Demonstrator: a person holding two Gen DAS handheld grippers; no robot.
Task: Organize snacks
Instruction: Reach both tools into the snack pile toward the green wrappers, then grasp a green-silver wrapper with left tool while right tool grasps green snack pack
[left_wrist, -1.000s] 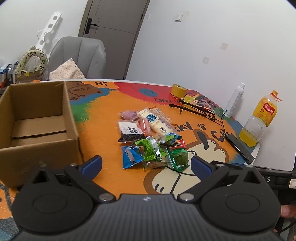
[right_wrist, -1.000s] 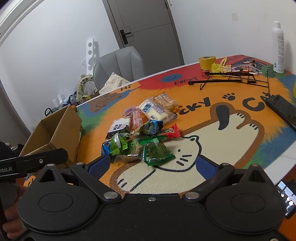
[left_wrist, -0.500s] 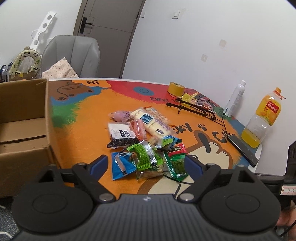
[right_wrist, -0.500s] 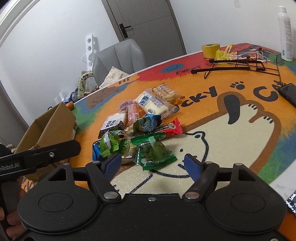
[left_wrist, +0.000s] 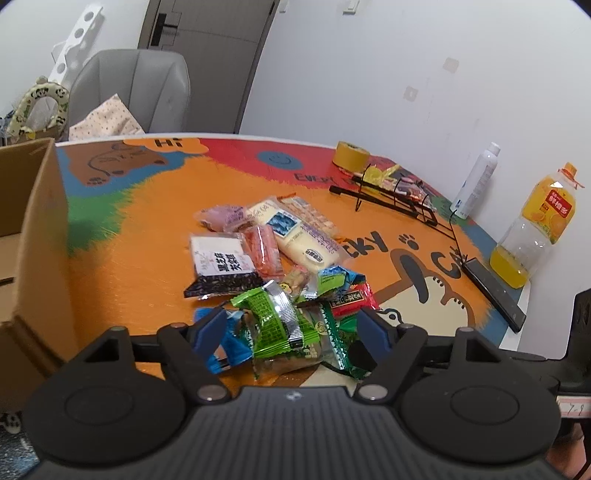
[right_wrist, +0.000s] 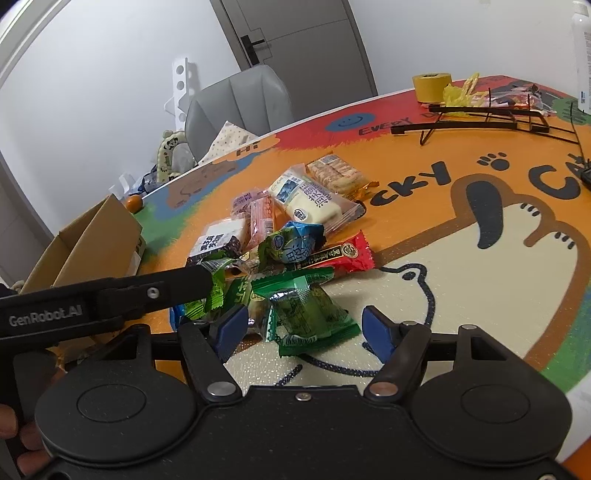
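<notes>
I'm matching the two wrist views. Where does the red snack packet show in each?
Left wrist: red snack packet lies just right of centre, beyond the right-hand finger.
Right wrist: it lies at centre, behind the dark green packet.
Shared landmark: yellow tape roll at the table's far side.

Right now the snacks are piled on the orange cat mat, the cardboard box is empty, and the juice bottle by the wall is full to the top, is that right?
Not quite. The juice bottle is nearly empty, with only a little orange liquid at the bottom, as the left wrist view shows. The rest holds: the snacks are piled on the orange cat mat, and what shows of the cardboard box looks empty.
</notes>
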